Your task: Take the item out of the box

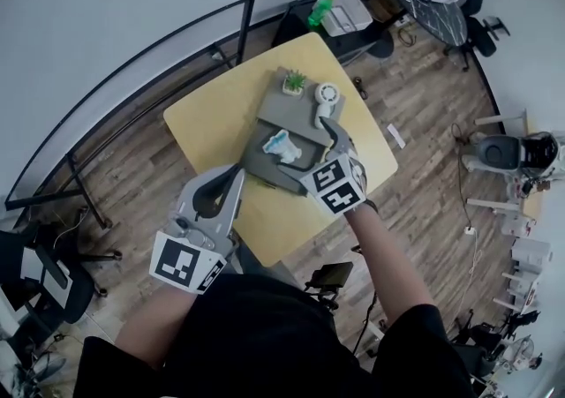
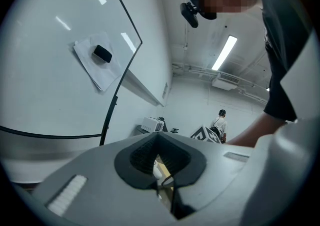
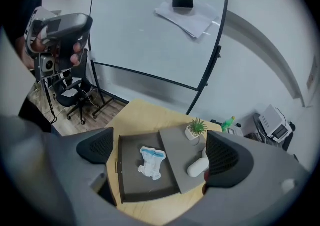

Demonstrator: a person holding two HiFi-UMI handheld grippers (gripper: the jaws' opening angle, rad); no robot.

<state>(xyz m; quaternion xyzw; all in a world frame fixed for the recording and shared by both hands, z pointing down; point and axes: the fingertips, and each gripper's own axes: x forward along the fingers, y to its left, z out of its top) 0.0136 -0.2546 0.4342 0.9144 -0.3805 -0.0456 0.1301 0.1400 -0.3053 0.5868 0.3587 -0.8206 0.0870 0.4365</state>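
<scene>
Head view: right gripper (image 1: 334,136) hovers agape over box (image 1: 252,158); left gripper (image 1: 234,177), jaws together, hangs back.

box (image 3: 131,182) is open on top, bare floor all round the item (image 3: 151,162), low walls the only rim. lid (image 3: 180,152) lies along the box's right side with a potted plant (image 3: 196,128) and white device (image 3: 198,166) on it, crowding that side. table (image 3: 142,115) left of and behind the box is bare. right gripper (image 3: 161,152) hangs above, jaws apart. left gripper (image 1: 228,186), jaws together, sits off at the near left edge.
</scene>
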